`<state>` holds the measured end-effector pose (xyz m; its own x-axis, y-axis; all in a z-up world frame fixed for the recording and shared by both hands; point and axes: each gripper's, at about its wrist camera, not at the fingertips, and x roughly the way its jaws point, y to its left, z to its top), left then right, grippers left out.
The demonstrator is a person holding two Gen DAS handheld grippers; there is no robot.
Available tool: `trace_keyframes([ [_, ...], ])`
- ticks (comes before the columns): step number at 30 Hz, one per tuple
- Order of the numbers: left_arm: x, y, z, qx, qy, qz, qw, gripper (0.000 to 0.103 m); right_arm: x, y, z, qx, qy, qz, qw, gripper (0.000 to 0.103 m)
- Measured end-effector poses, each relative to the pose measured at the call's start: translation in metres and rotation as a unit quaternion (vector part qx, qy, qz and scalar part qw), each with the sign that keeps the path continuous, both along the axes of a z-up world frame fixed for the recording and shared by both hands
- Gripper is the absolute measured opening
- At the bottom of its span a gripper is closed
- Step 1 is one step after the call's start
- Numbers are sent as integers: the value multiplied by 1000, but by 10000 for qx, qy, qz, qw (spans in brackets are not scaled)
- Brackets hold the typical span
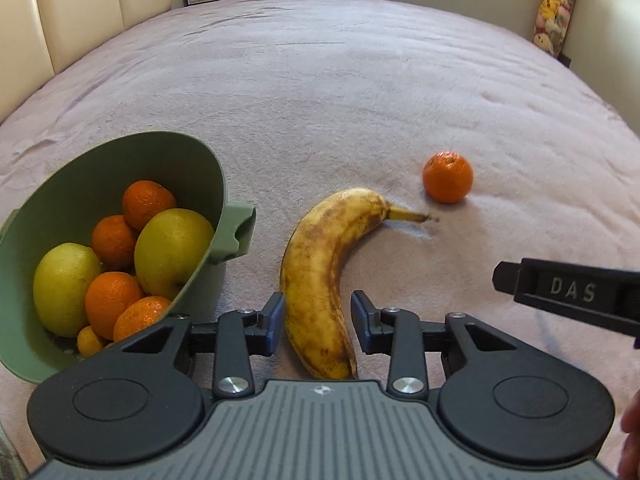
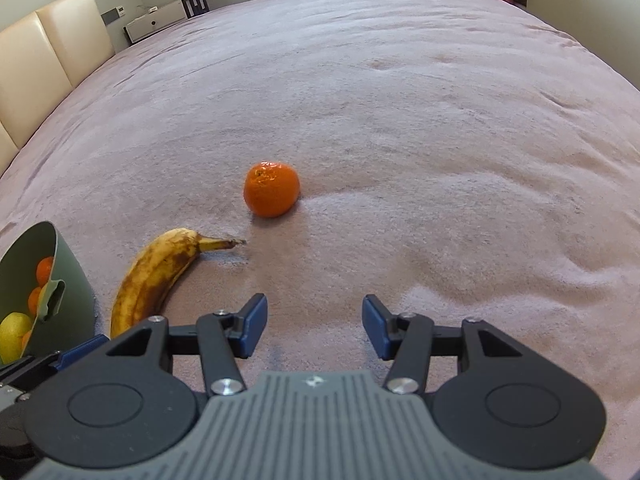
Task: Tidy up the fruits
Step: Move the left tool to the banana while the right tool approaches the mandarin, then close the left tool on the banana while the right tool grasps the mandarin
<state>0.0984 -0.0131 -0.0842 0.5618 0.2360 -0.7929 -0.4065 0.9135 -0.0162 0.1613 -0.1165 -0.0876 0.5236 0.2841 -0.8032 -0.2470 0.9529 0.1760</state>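
The left tongs (image 1: 318, 322) straddle the banana (image 1: 316, 280), one pad touching it, the other just clear. The right tongs (image 2: 314, 326) are open and empty; the tangerine (image 2: 272, 189) lies at their 12 o'clock. A shallow pinch could let the ripe banana slip. The bowl (image 1: 192, 152) crowds 9 o'clock, while the blanket (image 1: 360, 80) ahead is open.

Both wrist views are bright and evenly lit by soft daylight, with only faint shadows under the banana (image 1: 316, 276) and the loose tangerine (image 2: 272, 189). Strong fisheye bending curves the pink bedspread (image 1: 360, 92) into a dome, with dark vignette corners at 1, 11 and 5 o'clock. Focus is crisp centrally and softens towards the rim, with mild glare on the cream headboard (image 1: 60, 12) at 10 o'clock.
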Motion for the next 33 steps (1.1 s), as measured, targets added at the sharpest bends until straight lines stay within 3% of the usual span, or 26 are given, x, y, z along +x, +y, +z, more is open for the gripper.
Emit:
trace_keyframes([
  [7, 9, 3, 6, -53, 238, -195, 9995, 40, -1, -1, 4, 46, -49, 13, 10000, 51],
  [10, 12, -3, 13, 284, 190, -612, 9975, 40, -1, 1, 7, 103, -147, 139, 9997, 51],
  [14, 23, -11, 27, 876, 199, -1320, 9872, 40, 1, 3, 13, 99, -437, 290, 9986, 51],
  [18, 38, -7, 30, 1067, 507, -1881, 9750, 42, 8, 1, 17, 276, -535, 252, 9979, 51],
  [25, 65, 13, 22, 576, 1016, -2322, 9656, 64, 18, 12, 17, 269, -543, 313, 9977, 50],
  [30, 85, 29, 18, 194, 1380, -2265, 9640, 65, 28, 18, 15, 257, -490, 301, 9980, 50],
  [33, 96, 30, 14, 166, 1650, -2312, 9587, 65, 34, 25, 12, 185, -490, 326, 9981, 50],
])
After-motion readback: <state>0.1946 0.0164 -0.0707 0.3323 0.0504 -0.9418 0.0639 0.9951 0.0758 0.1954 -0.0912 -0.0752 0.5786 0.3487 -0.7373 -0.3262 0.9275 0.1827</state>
